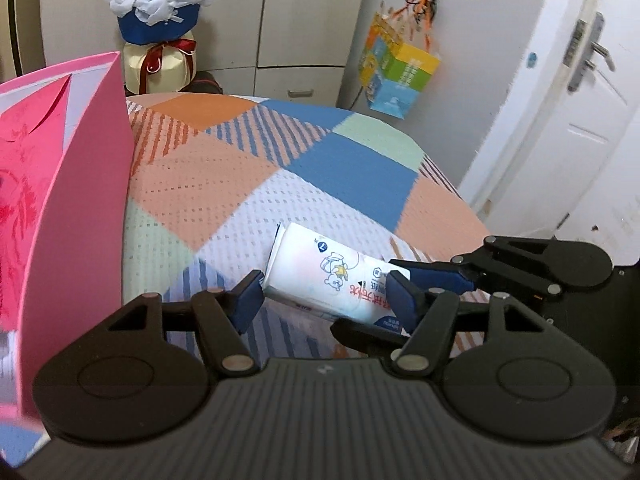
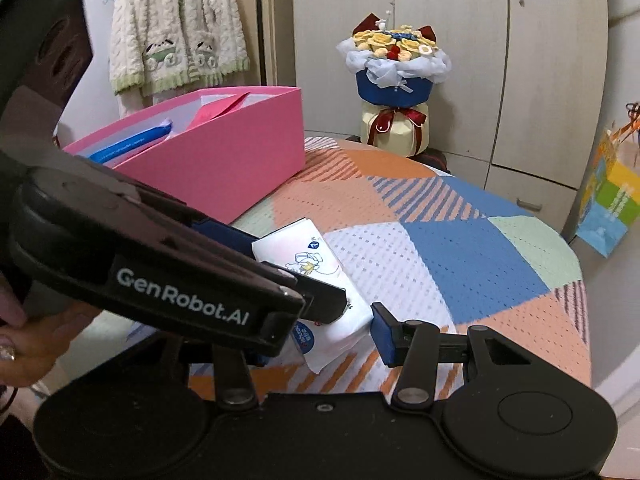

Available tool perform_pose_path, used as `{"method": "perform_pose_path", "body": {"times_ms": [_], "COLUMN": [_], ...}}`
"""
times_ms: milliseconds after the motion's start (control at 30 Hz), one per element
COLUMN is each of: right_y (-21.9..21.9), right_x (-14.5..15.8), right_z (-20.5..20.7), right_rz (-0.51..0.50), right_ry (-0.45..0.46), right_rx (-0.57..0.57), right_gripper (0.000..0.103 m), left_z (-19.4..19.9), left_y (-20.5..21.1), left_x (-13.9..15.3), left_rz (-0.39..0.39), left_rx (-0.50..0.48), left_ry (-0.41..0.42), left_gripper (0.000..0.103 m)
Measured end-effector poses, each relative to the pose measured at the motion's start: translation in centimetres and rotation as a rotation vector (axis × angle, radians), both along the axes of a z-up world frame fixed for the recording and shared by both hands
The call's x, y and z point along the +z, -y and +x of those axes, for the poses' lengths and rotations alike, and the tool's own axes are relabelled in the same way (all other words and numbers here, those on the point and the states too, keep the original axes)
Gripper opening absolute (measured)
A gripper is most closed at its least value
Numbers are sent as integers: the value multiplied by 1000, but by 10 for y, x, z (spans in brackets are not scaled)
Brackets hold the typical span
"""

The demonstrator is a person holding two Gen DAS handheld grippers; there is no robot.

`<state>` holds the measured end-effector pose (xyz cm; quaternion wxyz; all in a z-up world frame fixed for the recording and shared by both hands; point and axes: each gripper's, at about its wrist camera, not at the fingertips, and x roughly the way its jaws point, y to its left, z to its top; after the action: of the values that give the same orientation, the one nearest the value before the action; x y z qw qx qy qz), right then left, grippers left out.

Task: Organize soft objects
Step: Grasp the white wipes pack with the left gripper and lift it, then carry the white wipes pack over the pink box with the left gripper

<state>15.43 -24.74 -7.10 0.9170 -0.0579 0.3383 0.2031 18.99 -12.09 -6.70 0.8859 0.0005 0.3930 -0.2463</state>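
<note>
Tissue pack point(image 1: 332, 280) gripped by both grippers over the bed point(image 1: 248, 168), bound for the pink box point(image 2: 224, 152).
Left gripper point(image 1: 324, 300) and right gripper point(image 2: 356, 328) fingers each half-open, clamping pack; next probably swing it over the box rim, release.

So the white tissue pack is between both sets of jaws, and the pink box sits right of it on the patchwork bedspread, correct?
Not quite: the pink cardboard box sits left of the white tissue pack, as the right wrist view shows. The pack is between both sets of jaws over the patchwork bedspread.
</note>
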Motion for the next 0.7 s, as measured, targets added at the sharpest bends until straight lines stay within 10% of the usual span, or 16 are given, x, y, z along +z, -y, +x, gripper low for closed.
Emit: {"method": "perform_pose_path", "body": {"times_ms": [700], "right_y": [-38], "right_x": [44], "right_z": [-75], "right_rz": [-21], "right_ry": [-15], "right_rx": [52], "right_gripper": [44], "left_z": [-58], "left_y": [-52], "left_x": [34], "left_rz": [-100], "left_rx": [-160], "left_ry": [12], "left_gripper": [65]}}
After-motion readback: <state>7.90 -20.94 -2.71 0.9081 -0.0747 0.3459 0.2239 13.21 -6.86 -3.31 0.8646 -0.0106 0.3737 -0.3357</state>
